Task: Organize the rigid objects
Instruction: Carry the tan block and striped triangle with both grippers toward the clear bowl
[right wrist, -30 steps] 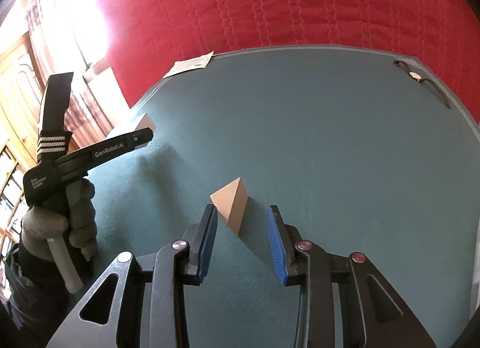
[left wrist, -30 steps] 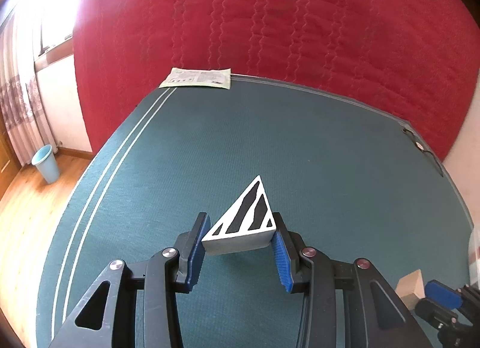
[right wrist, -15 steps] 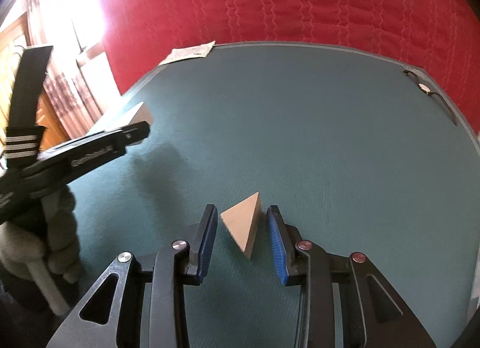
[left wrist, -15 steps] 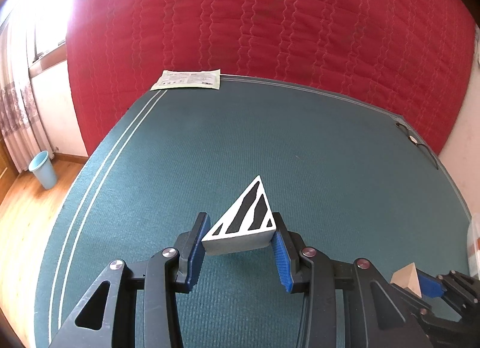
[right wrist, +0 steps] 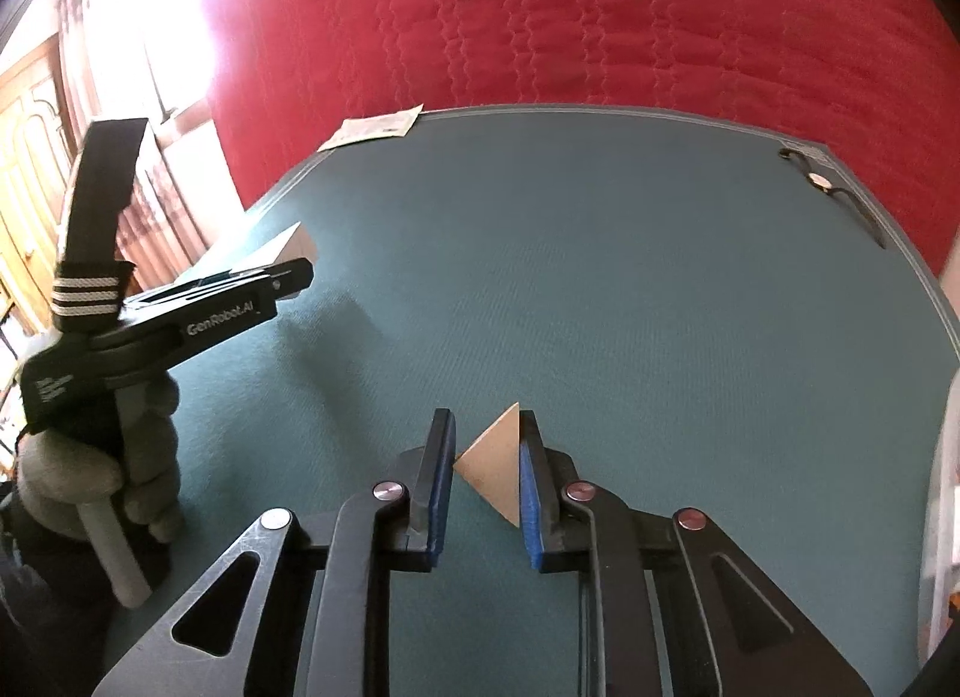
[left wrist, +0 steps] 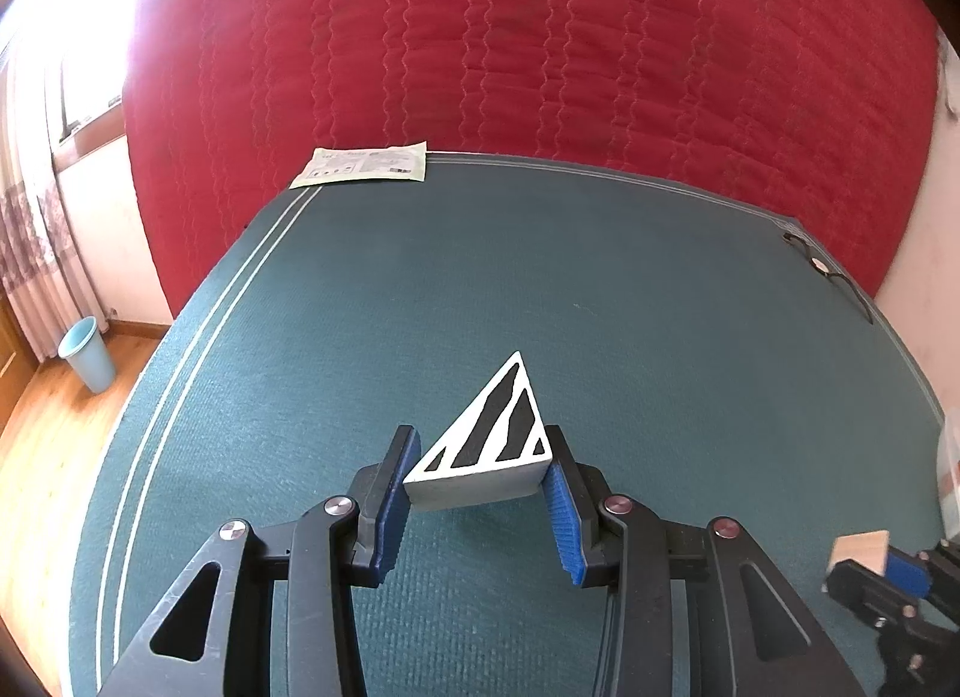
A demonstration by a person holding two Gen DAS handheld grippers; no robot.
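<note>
Closing on the plain wooden triangle, the right gripper has just pinched its jaws in: a moment back they stood wide on either side of the block, now both blue pads touch it, flat face against the right pad and a corner against the left pad. Looks like a fresh grasp. The block sits low against the green mat, and I can't tell whether it's resting on it or just lifted. The left gripper is unchanged, clenched on the striped triangle, a white block with black bars on top, held clear above the mat near its front middle. From the right-side view, the gloved hand holding the left tool is off to the left, with the striped block's pale edge poking past the jaw tips. Elsewhere: a paper sheet at the far left corner of the mat, a black cord at the far right corner, red quilt behind, a blue bin on the floor. My read: with both triangles now gripped, the pick-up stage is about done, and the next stage is bringing the two together or setting them in order somewhere on the mat; no obvious container or target spot visible. Risk: the wooden block is caught corner-to-face, so it could pivot or slip on lift.
</note>
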